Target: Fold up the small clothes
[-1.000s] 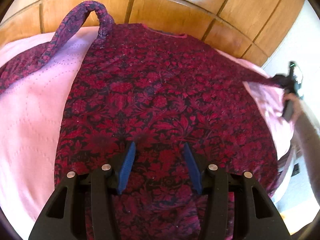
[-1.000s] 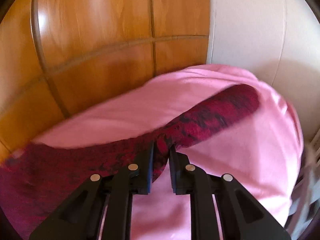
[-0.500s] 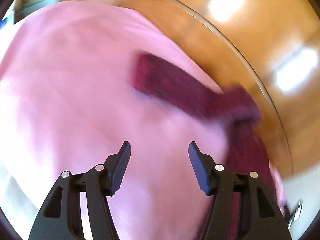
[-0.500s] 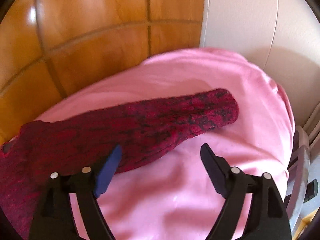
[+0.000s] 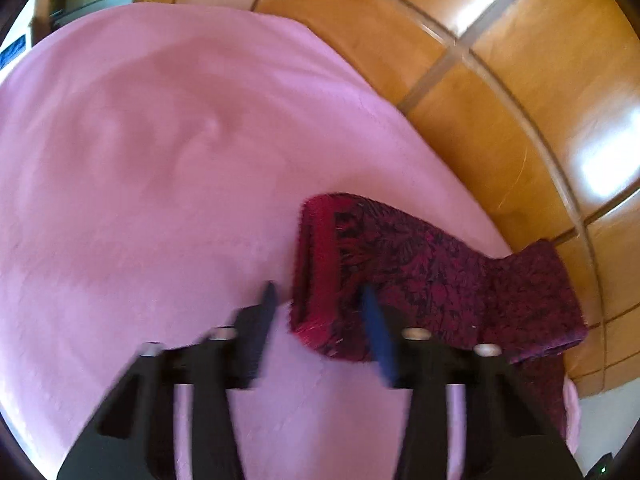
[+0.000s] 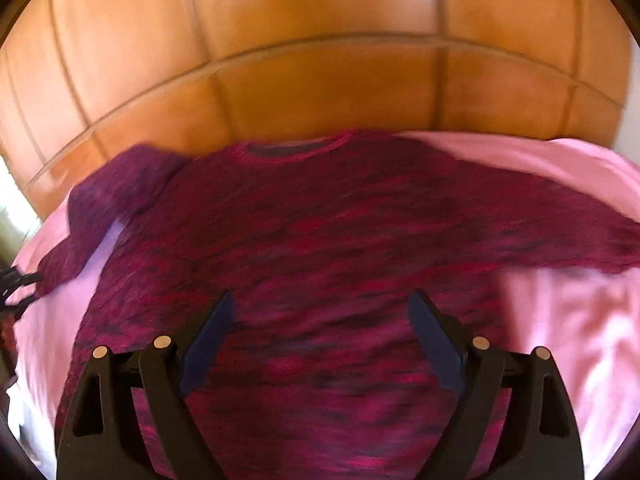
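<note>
Both claws spread: left gripper [image 5: 318, 300] around the dark-red patterned knit sweater's [image 6: 320, 264] cuff [image 5: 320, 272], lower centre; right gripper [image 6: 320, 320] over its body.

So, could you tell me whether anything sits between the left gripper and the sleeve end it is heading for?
Nothing visible does: the open left gripper already straddles the sleeve cuff, with only pink bedcover around it.

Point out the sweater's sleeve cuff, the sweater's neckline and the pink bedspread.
sleeve cuff [image 5: 320, 264]: left wrist view, on the ribbed red end of the sleeve.
neckline [image 6: 294, 148]: right wrist view, on the collar band's middle.
pink bedspread [image 5: 140, 160]: left wrist view, on bare fabric left of the sleeve.
</note>
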Demonstrator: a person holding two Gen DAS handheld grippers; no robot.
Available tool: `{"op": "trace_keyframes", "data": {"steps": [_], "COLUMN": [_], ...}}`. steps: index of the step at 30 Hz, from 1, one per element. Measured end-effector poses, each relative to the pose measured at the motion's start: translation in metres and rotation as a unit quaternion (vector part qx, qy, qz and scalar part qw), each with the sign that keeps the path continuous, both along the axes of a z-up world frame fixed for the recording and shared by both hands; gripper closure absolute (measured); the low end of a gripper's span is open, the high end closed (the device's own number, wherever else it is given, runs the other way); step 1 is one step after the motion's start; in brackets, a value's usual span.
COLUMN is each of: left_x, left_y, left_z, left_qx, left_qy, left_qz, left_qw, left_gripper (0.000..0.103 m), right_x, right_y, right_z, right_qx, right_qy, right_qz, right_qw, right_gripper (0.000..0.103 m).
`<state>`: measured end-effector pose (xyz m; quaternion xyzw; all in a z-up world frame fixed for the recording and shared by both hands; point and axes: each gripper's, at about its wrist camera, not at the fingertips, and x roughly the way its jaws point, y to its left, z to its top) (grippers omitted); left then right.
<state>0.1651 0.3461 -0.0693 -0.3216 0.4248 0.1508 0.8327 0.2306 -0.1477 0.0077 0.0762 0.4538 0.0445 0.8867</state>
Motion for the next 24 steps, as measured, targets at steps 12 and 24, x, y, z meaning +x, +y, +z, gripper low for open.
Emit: {"op": "trace_keyframes", "data": {"steps": [12,24], "left_x": [-0.011,0.013], "left_y": [0.079,0.06], "left_z": [0.065,0.031], "left_qx": [0.139,0.196], "left_qy": [-0.017,0.048], "left_qz": [0.104,0.092], "left_qw": [0.9846,0.9751], "left_gripper": [0.1,0.099], "right_x": [0.01,0.011], "right_y": [0.035,0.04], "right_z": [-0.052,-0.052], "right_qx": [-0.007,-0.019], "right_qy": [0.026,0.03], "right_qz": [0.021,0.022], "right_qw": [0.999,0.999], "right_gripper": [0.014,0.012]}}
